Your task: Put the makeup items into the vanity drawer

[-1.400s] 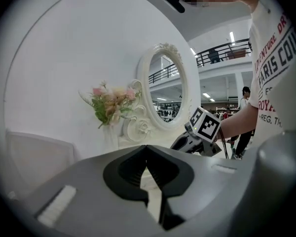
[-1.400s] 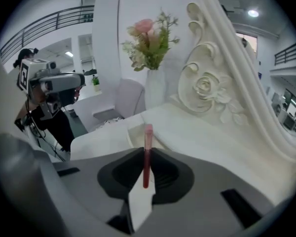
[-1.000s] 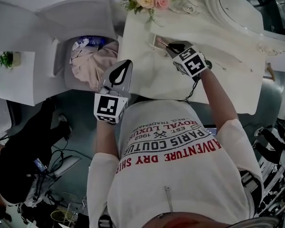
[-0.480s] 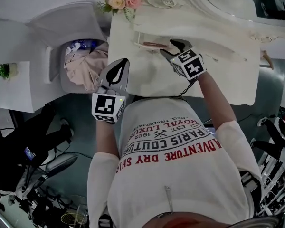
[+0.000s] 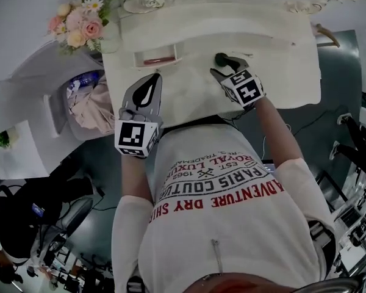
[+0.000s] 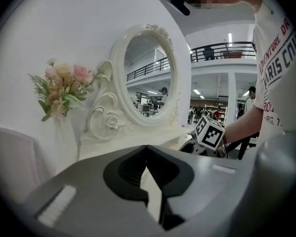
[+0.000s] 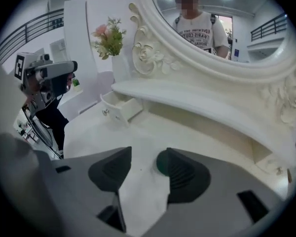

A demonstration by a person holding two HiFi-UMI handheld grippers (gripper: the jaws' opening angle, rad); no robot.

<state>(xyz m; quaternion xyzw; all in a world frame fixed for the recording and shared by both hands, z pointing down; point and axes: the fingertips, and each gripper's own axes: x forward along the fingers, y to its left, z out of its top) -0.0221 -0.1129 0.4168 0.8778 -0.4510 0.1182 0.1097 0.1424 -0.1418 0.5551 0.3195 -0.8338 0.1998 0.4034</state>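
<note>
Head view, right tool point(image 5: 226, 65) just released, open drawer point(image 5: 156, 66) just beyond clenched left tool point(image 5: 150, 79).

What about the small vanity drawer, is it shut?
No, the drawer stands pulled out of the vanity, a pinkish item lying inside.

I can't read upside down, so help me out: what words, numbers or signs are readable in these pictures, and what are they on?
"ROYAL LUXUR": T-shirt, upside down in the head view.
"EST 1962": same shirt.
"PARIS COUTUR": same shirt.
"ADVENTURE DRY SHIR": same shirt, red.
Tiny line beside "ROYAL LUXUR": too small to read.
Cubes on left gripper and right gripper: patterns only, no letters.
</note>
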